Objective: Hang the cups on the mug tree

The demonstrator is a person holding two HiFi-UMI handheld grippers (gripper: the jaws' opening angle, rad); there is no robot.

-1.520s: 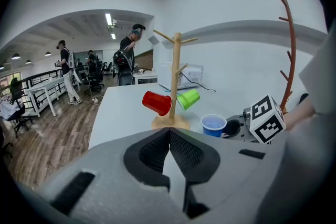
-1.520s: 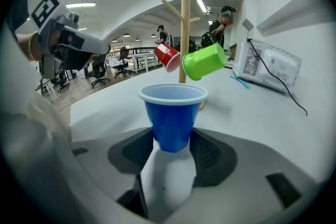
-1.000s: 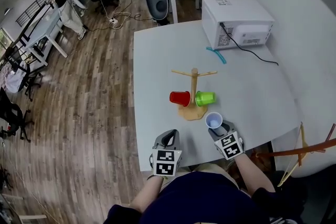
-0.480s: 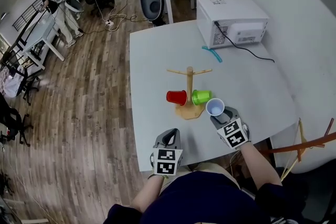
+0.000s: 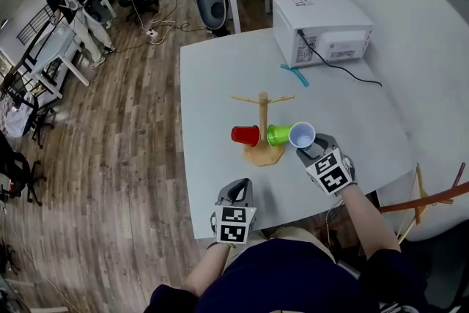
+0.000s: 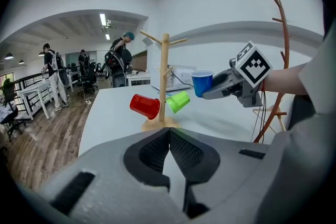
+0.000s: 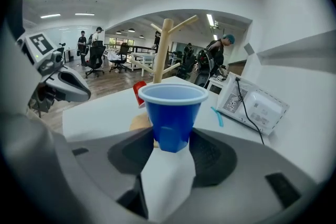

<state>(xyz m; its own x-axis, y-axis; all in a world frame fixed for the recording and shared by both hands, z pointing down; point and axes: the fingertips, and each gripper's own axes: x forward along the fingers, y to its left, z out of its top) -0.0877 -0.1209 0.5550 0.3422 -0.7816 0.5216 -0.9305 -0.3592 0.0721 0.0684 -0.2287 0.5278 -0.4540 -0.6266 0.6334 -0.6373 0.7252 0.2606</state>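
The wooden mug tree (image 5: 263, 124) stands mid-table, with a red cup (image 5: 246, 135) on its left low peg and a green cup (image 5: 279, 134) on its right one. My right gripper (image 5: 308, 146) is shut on a blue cup (image 5: 301, 135), upright, held in the air just right of the green cup. In the right gripper view the blue cup (image 7: 171, 113) sits between the pads, with the tree (image 7: 162, 52) behind it. My left gripper (image 5: 234, 195) is shut and empty near the table's front edge; its view shows the tree (image 6: 164, 78), both hung cups and the blue cup (image 6: 201, 82).
A white microwave (image 5: 321, 28) with a black cable stands at the table's back right, a teal strip (image 5: 293, 74) in front of it. A brown coat stand (image 5: 432, 201) is off the table's right front corner. People and office chairs are far back left.
My right gripper has lifted the blue cup and carried it away from me, from the tree's base up beside the green cup. The left gripper has stayed put.
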